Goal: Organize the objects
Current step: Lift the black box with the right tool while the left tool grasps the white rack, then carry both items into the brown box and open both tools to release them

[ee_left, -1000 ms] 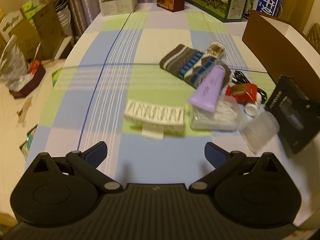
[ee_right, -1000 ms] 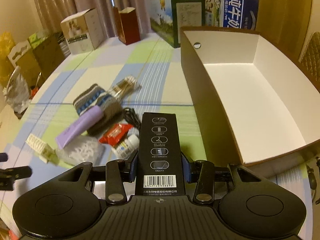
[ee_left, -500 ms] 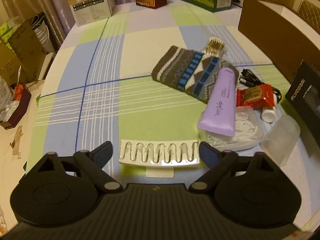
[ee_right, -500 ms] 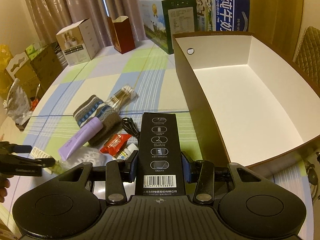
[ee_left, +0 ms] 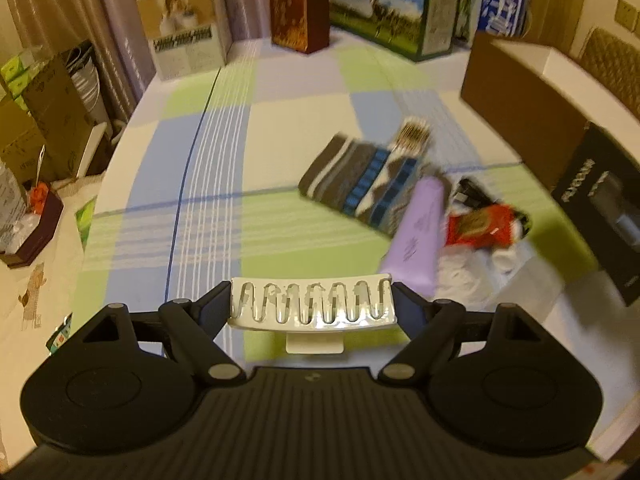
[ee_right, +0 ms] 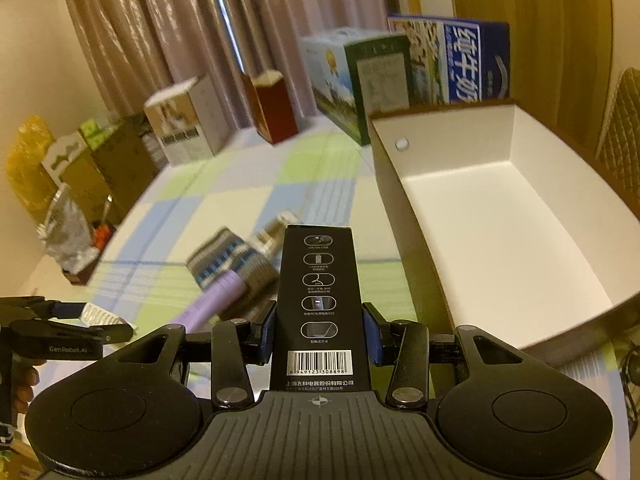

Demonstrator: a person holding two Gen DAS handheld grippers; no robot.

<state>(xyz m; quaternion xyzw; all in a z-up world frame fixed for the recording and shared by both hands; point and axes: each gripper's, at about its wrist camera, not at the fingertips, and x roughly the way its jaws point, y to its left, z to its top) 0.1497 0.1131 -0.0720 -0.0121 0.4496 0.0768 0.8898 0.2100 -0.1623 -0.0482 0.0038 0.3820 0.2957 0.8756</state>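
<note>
Both hands are loaded, left gripper [ee_left: 312, 308] clamped on the white clip [ee_left: 311, 307] above the tablecloth, right gripper [ee_right: 319, 326] squeezing the black box [ee_right: 319, 304] beside the open bin [ee_right: 516, 216], so I'd lift clear over its wall before releasing.

- Pinkish-brown curtains [ee_right: 160, 40] hang behind the desk [ee_left: 280, 120], which wears a checked cloth.
- A wooden panel [ee_right: 540, 20] stands at right.
- Warm, dim light.
</note>
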